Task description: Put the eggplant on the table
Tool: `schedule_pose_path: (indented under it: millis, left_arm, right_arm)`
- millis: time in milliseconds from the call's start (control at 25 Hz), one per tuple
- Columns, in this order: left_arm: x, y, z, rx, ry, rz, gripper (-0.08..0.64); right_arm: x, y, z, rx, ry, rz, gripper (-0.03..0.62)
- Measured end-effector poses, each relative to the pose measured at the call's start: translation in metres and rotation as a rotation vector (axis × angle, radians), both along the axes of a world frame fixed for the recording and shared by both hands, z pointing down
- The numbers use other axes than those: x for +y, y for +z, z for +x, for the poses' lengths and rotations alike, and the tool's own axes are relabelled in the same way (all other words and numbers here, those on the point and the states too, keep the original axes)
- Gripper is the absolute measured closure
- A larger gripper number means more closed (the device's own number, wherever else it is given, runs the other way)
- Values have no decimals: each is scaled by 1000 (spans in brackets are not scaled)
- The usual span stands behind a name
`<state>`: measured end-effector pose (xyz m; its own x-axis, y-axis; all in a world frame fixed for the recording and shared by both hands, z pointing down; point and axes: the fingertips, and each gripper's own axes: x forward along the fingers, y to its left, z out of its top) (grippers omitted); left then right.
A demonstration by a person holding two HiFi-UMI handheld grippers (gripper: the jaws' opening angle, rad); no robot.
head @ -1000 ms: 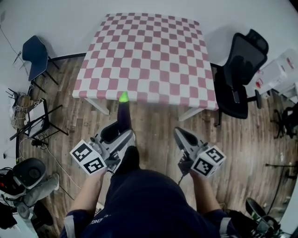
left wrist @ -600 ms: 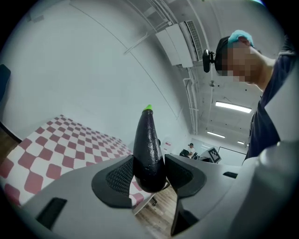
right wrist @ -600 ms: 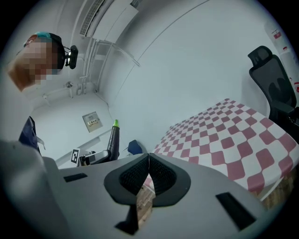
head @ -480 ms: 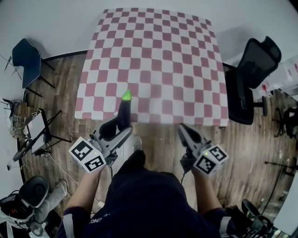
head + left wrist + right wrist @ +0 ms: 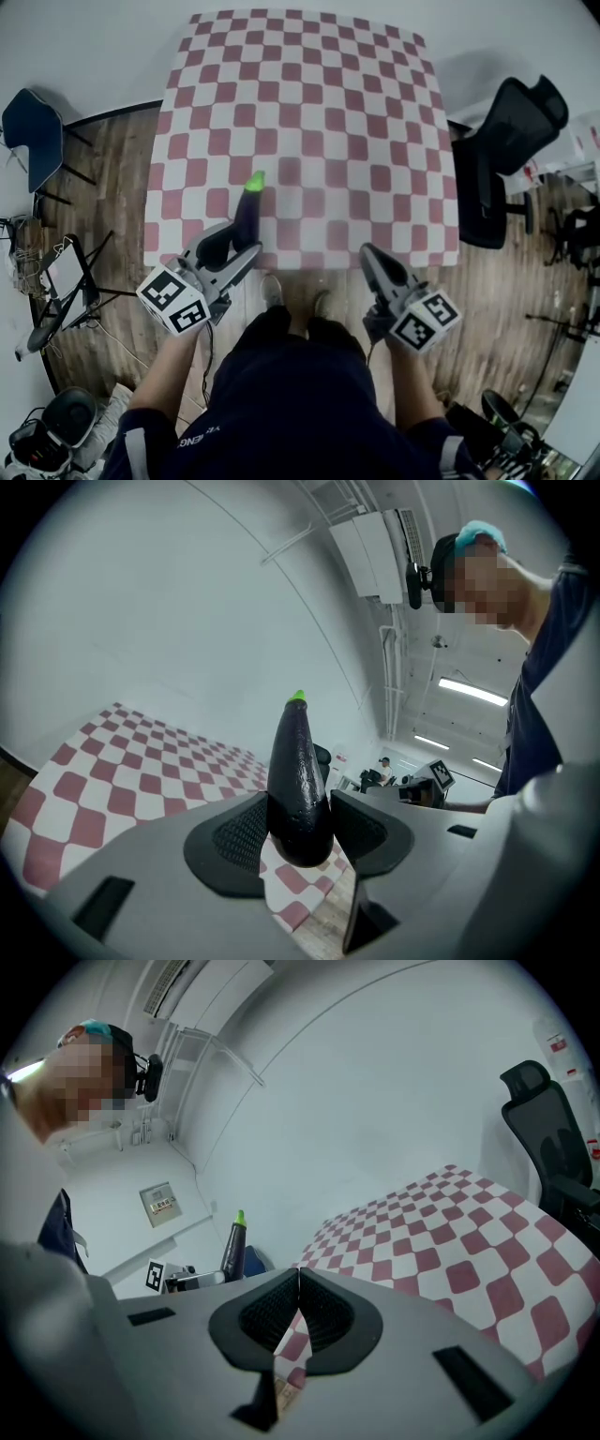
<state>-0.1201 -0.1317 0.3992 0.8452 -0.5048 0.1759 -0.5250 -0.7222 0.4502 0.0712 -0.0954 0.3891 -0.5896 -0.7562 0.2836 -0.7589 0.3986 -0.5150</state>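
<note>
Your left gripper (image 5: pixel 232 251) clamps eggplant (image 5: pixel 248 211) by fat end, green tip forward, above near edge of table (image 5: pixel 356 112). Right gripper (image 5: pixel 371 259) pinched closed, empty. Risk: release this near edge and round eggplant may roll off. Reach further in.

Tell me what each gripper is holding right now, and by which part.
The left gripper is shut on the eggplant, clamping its rounded bottom end, green tip pointing away. The right gripper is shut and holds nothing.
</note>
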Motion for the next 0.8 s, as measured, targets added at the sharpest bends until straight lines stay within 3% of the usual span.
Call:
schedule_pose_path:
  millis: [280,800]
  left_arm:
    - [-31,25,-16,-29,-32,-46,328]
    - [-84,108,36,-193,-93,-152,330]
  right_arm:
    - [-30,10,-18,14,-26,-47,575]
    - [-88,53,22,-22,-160,-116,575]
